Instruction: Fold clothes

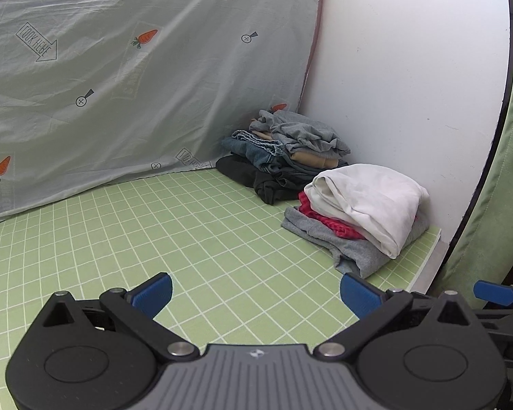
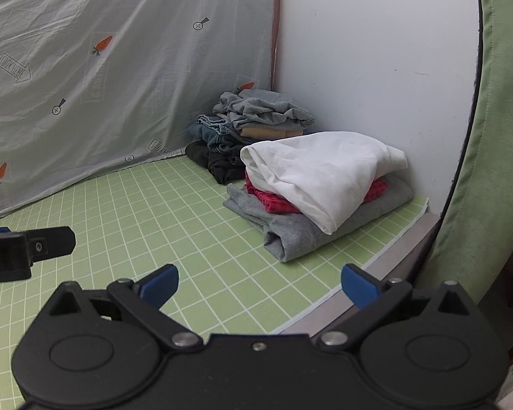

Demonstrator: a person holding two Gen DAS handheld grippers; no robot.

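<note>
Right wrist view: two clothes stacks at 1 o'clock against the wall [image 2: 376, 51], near stack [image 2: 325, 184] folded, white on top, far pile [image 2: 249, 126] rougher. Corner parking keeps the green bench [image 2: 154, 212] free. Left gripper [image 1: 255, 294] and right gripper [image 2: 260, 285]: jaws spread wide, holding nothing.

Right gripper [image 2: 260, 285] jaws wide apart, empty, over green mat [image 2: 174, 212]; folded stack [image 2: 321, 191] ahead.

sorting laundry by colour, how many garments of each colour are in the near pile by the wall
white: 1, the white garment on top
red: 1, the red garment in the middle
grey: 1, the grey garment at the bottom
total: 3
</note>
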